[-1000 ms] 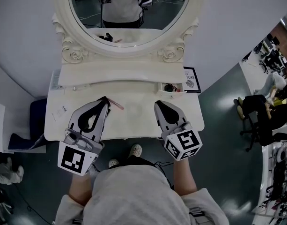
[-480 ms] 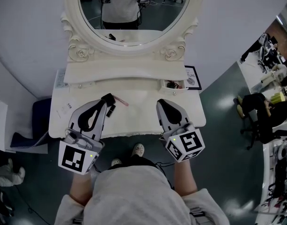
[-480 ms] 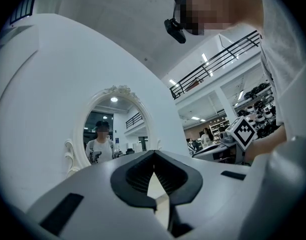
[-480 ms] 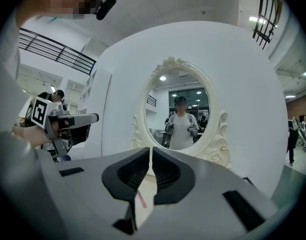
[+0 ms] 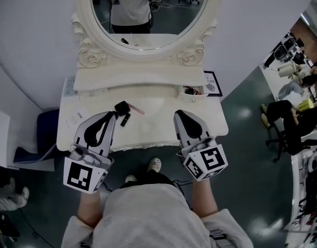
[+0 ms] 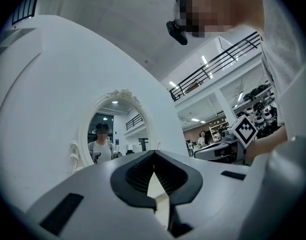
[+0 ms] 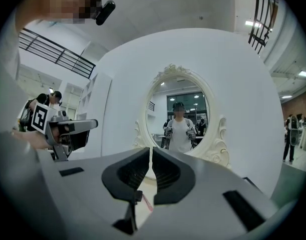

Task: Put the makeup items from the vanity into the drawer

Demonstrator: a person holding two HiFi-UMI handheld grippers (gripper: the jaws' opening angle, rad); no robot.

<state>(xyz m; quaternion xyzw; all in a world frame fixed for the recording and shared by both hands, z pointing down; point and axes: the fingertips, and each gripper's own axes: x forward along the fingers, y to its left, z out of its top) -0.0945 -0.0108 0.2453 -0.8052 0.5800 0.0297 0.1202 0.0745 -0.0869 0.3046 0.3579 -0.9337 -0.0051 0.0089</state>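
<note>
Both closed, empty: left hand-held gripper (image 5: pixel 112 115), right hand-held gripper (image 5: pixel 178 113) drawn back; black makeup item (image 5: pixel 122 107) now uncovered.

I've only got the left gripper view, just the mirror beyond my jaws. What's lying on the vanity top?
Observer: The head view shows a black square item, a smaller black piece and a pink stick on the vanity top, just ahead of the left gripper.
Operator: Is the drawer open?
Observer: Yes. A small drawer stands open at the back right, with something dark and red inside.
Operator: Is the right gripper carrying anything?
Observer: No. In the right gripper view, the right gripper has its jaws together with nothing between them.
</note>
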